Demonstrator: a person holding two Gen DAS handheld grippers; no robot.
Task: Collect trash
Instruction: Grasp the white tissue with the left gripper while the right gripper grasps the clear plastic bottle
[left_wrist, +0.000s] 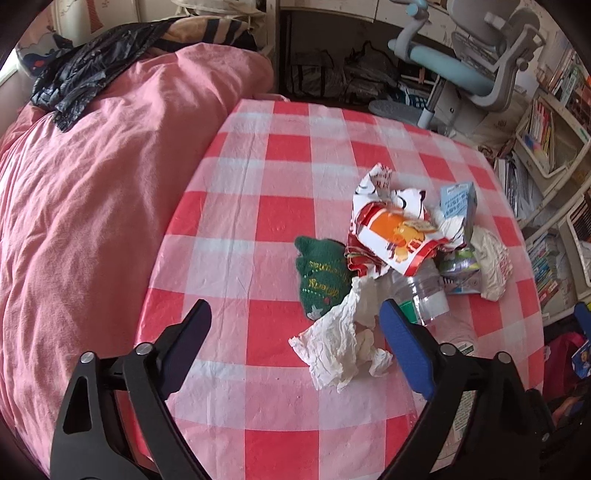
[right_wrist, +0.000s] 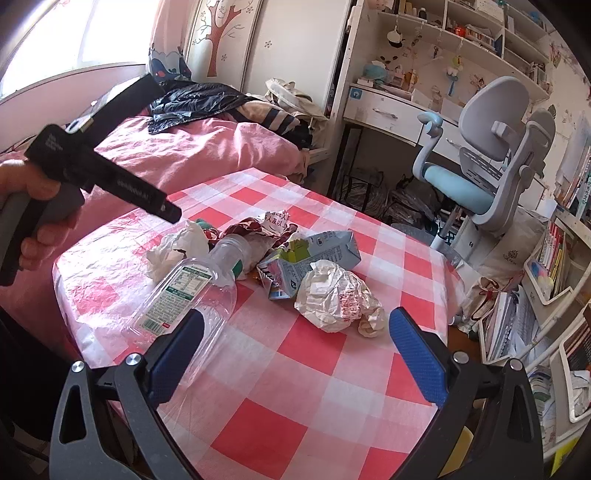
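A checked tablecloth (left_wrist: 280, 192) is seen beside a pink bed (left_wrist: 92, 184); crumpled tissue (left_wrist: 343, 343) lies between the left gripper (left_wrist: 295, 314)'s released jaws, the right gripper (right_wrist: 295, 325) likewise released.

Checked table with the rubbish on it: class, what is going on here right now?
A person holds a two-finger gripper in each hand over a red-and-white checked table heaped with trash. The left gripper hangs open above a crumpled white tissue, beside a green knitted item. The right gripper is open too, near a clear plastic bottle and a crumpled paper ball. Neither holds anything yet.
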